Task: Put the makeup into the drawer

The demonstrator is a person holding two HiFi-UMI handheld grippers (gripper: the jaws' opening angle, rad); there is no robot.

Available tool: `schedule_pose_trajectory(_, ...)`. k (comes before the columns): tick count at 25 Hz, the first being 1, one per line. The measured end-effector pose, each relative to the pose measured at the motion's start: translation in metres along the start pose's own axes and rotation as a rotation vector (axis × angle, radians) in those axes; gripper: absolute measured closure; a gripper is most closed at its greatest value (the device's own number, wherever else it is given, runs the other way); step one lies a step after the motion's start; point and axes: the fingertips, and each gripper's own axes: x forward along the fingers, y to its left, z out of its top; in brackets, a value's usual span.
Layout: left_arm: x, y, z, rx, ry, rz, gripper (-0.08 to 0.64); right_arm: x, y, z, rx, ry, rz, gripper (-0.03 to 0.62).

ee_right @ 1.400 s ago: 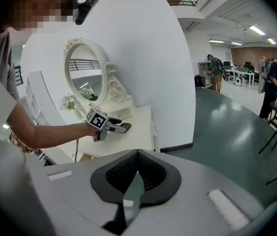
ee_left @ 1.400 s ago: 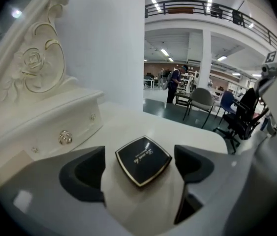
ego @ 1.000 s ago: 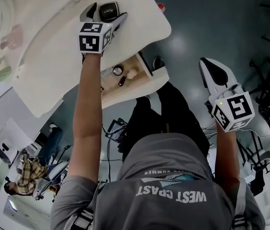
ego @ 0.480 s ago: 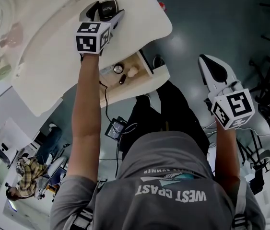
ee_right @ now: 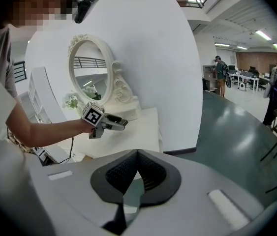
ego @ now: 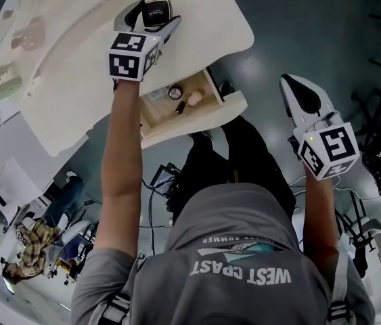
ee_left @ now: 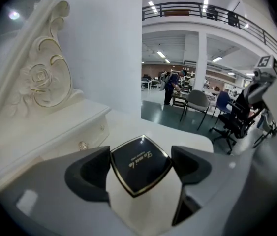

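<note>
Since one second earlier, hardly anything is shifting: the left gripper [ego: 155, 17] is staying clamped around the black compact [ee_left: 139, 165], and the right gripper [ee_right: 137, 162] is remaining off to the side. Nearest the person, the right gripper is hanging beside the body, over the dark floor [ego: 298, 19] and well apart from the furniture, its jaws pressed together with nothing between them. Beyond it, the drawer [ego: 191, 123] is standing pulled out from under the white dressing table [ego: 68, 73], holding a round item [ego: 175, 92], a pale rounded item [ego: 193, 100] and a dark stick [ego: 180, 108]. Farther on, the compact is sitting over the tabletop, outside the drawer, both jaws touching its sides; whether it is lifted cannot be told. Farthest, the oval mirror [ee_right: 90, 65] is standing at the table's back.
</note>
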Motion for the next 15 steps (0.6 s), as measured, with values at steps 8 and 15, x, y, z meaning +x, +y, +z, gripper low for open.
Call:
schedule_pose_trajectory(8, -0.055, 0.004, -0.012, -0.004, -0.017, 0.012, 0.172, 0.004, 0.036, 0.015, -0.047, -0.010, 0.037, 0.591)
schedule_pose_trajectory(15, -0.100, 0.005, -0.037, -0.014, -0.017, 0.015, 0.172, 0.013, 0.073, 0.027, -0.095, -0.016, 0.076, 0.590)
